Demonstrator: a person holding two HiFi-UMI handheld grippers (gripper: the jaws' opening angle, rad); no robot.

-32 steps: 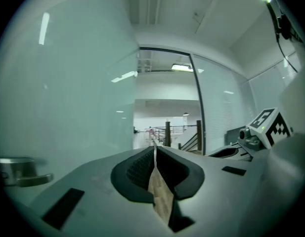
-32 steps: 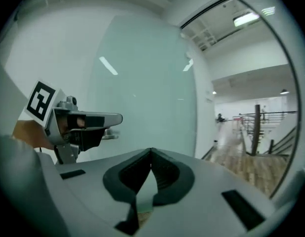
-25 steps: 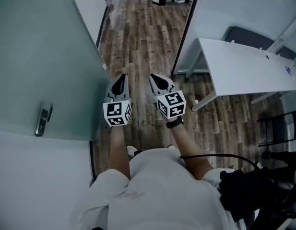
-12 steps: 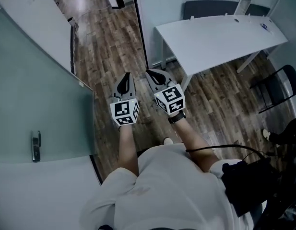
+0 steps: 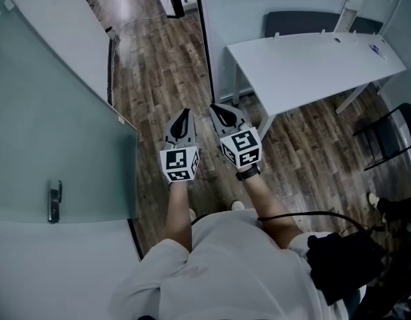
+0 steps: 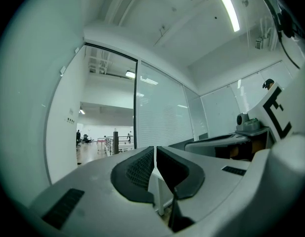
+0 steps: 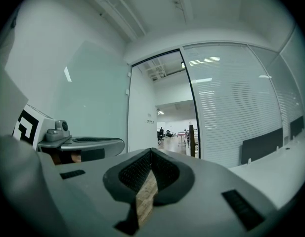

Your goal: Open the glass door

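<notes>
One frosted glass door [image 5: 58, 125] stands swung open along the left edge of the brown wood-plank floor [image 5: 158, 65], and nothing touches its metal lever handle [image 5: 54, 201]. Just right of the door's free edge, the left gripper [image 5: 184, 114] points level into the doorway, its jaws pressed together on nothing. Close beside it, the right gripper [image 5: 218, 110] is likewise closed and empty. A white rectangular desk [image 5: 305, 59] stands by the floor's right edge.

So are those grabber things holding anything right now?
No, nothing. The left gripper and the right gripper are both shut and empty, side by side above the wooden floor, apart from the door handle.
</notes>
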